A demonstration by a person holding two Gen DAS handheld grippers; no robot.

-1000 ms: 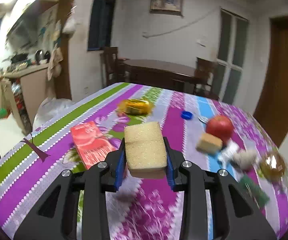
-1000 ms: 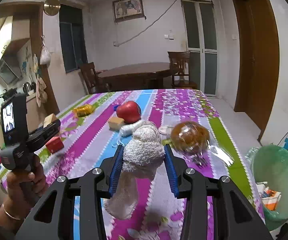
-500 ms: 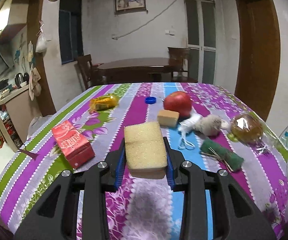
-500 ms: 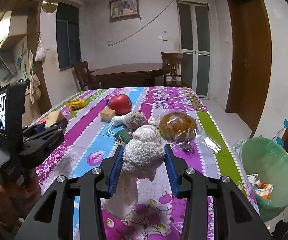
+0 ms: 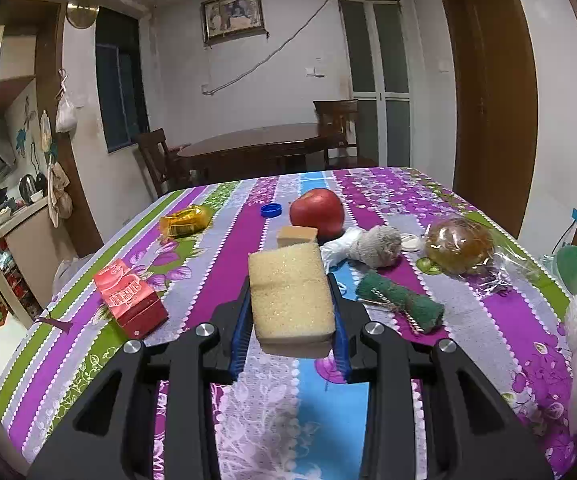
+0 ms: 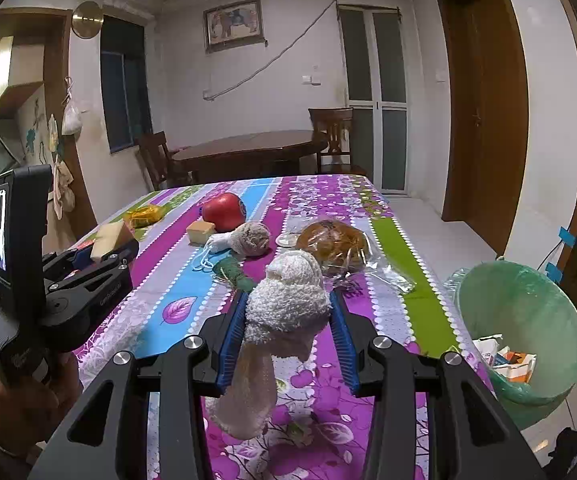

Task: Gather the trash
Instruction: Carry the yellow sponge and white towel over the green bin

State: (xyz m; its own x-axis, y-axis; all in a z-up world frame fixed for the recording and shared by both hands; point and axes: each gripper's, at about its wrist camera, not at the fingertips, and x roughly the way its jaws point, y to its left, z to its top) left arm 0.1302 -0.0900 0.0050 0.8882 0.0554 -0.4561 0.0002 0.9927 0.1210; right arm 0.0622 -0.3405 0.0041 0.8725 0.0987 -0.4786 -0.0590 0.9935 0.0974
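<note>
My left gripper (image 5: 290,300) is shut on a yellow sponge (image 5: 288,292) and holds it above the striped tablecloth (image 5: 224,256); it also shows in the right wrist view (image 6: 100,246). My right gripper (image 6: 286,312) is shut on a white sock (image 6: 284,304) that hangs down over the table's near right part. A green bin (image 6: 528,320) with trash inside stands on the floor right of the table. On the table lie a green scouring pad (image 5: 400,300), a grey sock with white plastic (image 5: 372,242), a bagged bun (image 5: 458,244) and a yellow wrapper (image 5: 184,220).
A red apple (image 5: 316,210), a small yellow sponge block (image 5: 296,236), a blue cap (image 5: 270,210) and a red carton (image 5: 128,298) are on the table. A dark wooden table with chairs (image 5: 256,148) stands behind. A brown door (image 5: 488,92) is at right.
Both grippers swung right and drew back along the table, each still holding its item. The green bin has come closer in the right wrist view.
</note>
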